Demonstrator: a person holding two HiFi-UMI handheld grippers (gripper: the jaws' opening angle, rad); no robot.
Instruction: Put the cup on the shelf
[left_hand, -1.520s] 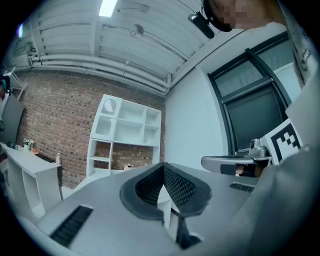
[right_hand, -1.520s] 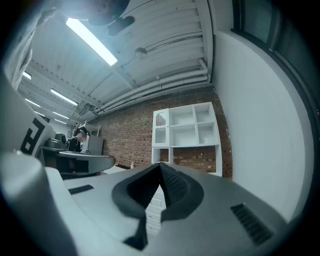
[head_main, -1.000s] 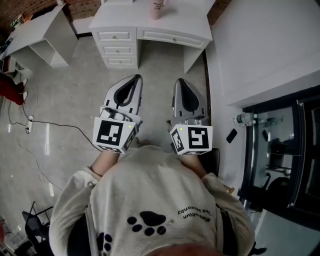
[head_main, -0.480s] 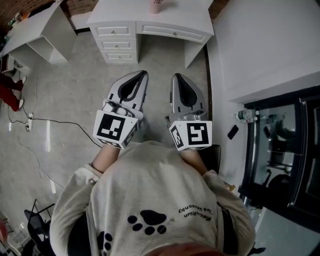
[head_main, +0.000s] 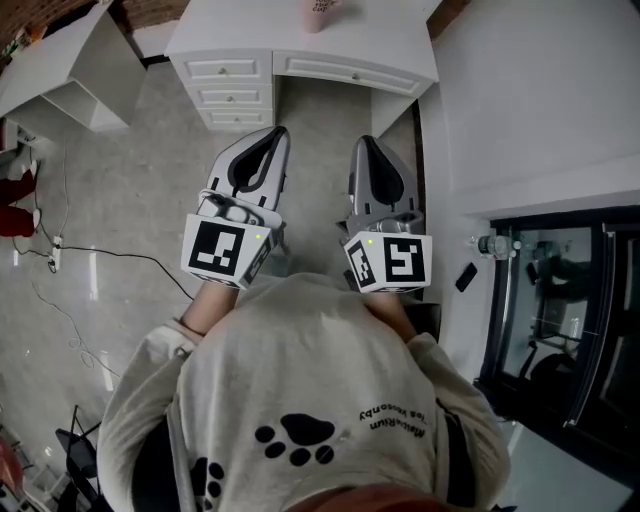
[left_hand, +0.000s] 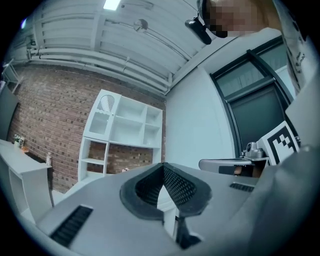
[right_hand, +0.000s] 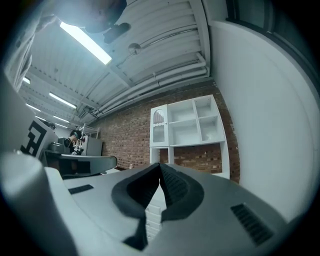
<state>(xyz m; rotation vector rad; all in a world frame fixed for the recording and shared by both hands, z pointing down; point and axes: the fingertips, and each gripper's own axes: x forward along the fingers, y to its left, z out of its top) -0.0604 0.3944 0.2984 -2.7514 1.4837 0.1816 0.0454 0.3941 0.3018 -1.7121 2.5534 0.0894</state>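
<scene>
Left claw (head_main: 273, 133) and right claw (head_main: 362, 141) level, closed.

Cut off at the head view's top edge, the pink cup (head_main: 322, 10) shows only its lower part on the white tabletop (head_main: 250, 35), its print too small to read. The person's hands lie hidden under the left gripper (head_main: 268, 140) and right gripper (head_main: 364, 145). The shelf's (right_hand: 187, 127) foot disappears behind the jaws.

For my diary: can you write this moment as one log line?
left tongs: shut, empty | right tongs: shut, empty | tall pink cup: on white drawer desk
</scene>
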